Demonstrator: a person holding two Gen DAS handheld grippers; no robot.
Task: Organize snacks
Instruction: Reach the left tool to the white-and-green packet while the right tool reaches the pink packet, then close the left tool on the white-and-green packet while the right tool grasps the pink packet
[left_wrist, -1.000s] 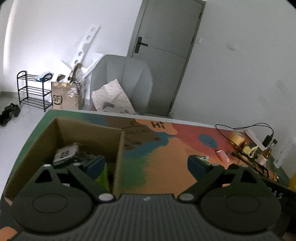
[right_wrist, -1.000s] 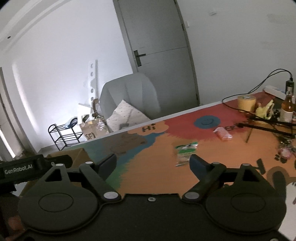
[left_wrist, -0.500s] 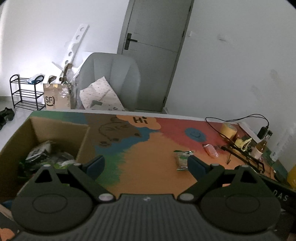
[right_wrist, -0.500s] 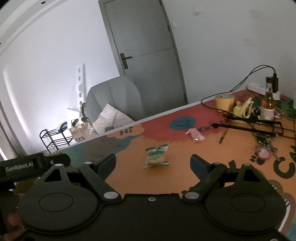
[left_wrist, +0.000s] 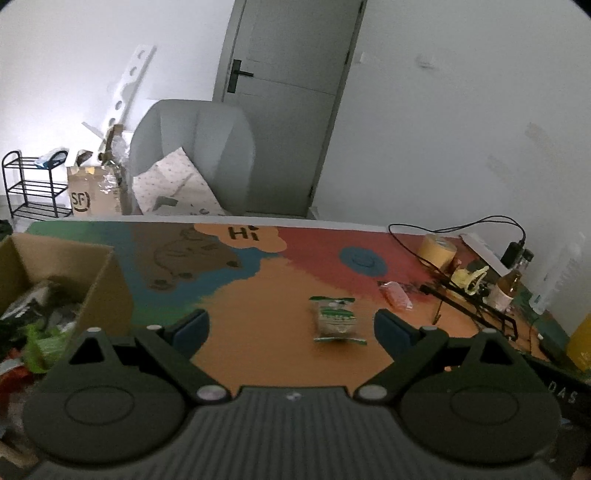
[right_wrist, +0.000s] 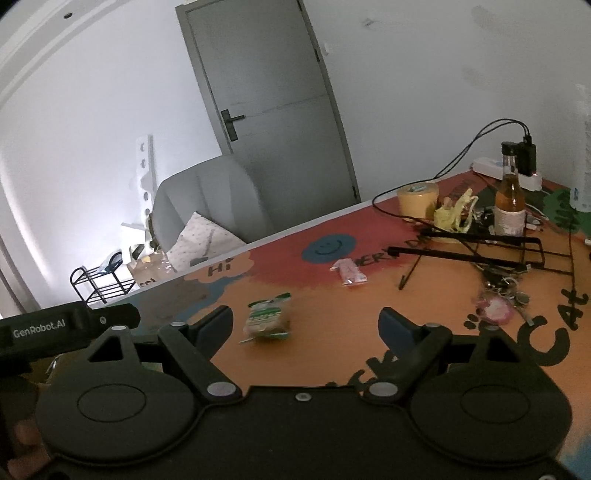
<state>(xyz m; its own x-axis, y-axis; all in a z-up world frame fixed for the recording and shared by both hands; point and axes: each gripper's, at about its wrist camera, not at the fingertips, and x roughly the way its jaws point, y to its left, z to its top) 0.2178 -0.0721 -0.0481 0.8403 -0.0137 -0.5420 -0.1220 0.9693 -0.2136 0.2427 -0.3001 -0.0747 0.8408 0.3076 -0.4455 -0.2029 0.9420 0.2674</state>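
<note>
Currently both grippers angle down over the colourful table mat (left_wrist: 258, 332). Left gripper (left_wrist: 291, 325) jaws wide, nothing held; right gripper (right_wrist: 306, 325) likewise wide and empty. Cardboard box (left_wrist: 92, 273) sits far left, already full of packets. Green-and-white snack pack (left_wrist: 334, 319) lies flat on the orange patch, ahead of both grippers, untouched, path to it clear. Pink packet (right_wrist: 349, 271) lies farther right. Beyond it: tape roll (right_wrist: 417, 199), bottle (right_wrist: 509, 199), black wire stand (right_wrist: 480, 243). Readable: "Hi" on mat, "SF" on a bag by the chair, "GenRobot.AI" on the left gripper.
</note>
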